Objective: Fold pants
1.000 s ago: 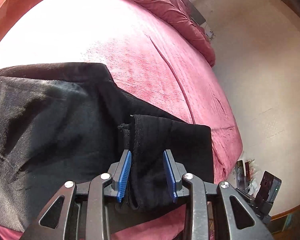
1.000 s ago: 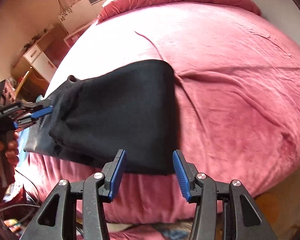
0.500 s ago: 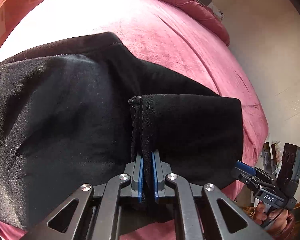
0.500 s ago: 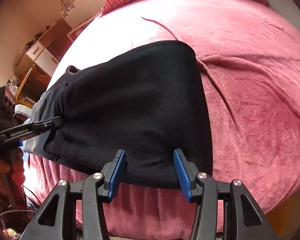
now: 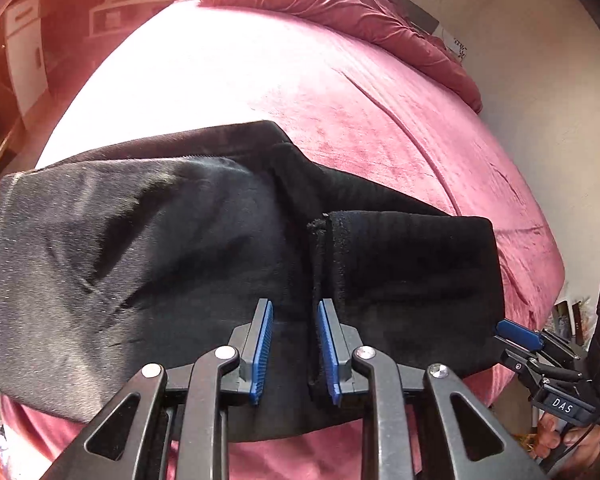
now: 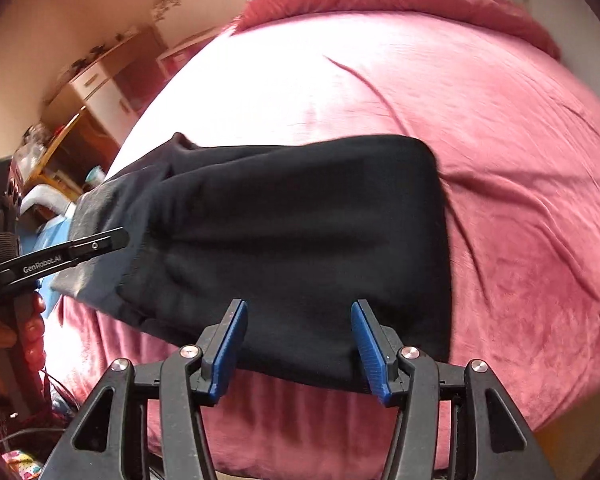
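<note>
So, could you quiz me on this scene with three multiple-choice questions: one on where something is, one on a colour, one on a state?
1. Where do the pants lie?
A. on the bed
B. on the floor
C. on a chair

2. What colour is the bedspread?
A. white
B. green
C. pinkish red

3. How does the right gripper stand?
A. clamped on the pants
B. open, its pads apart
C. holding a pillow

Answers:
1 A, the dark cloth rests on the bed near its front edge.
2 C, pinkish red fabric surrounds the pants.
3 B, a wide gap shows between the blue pads.
</note>
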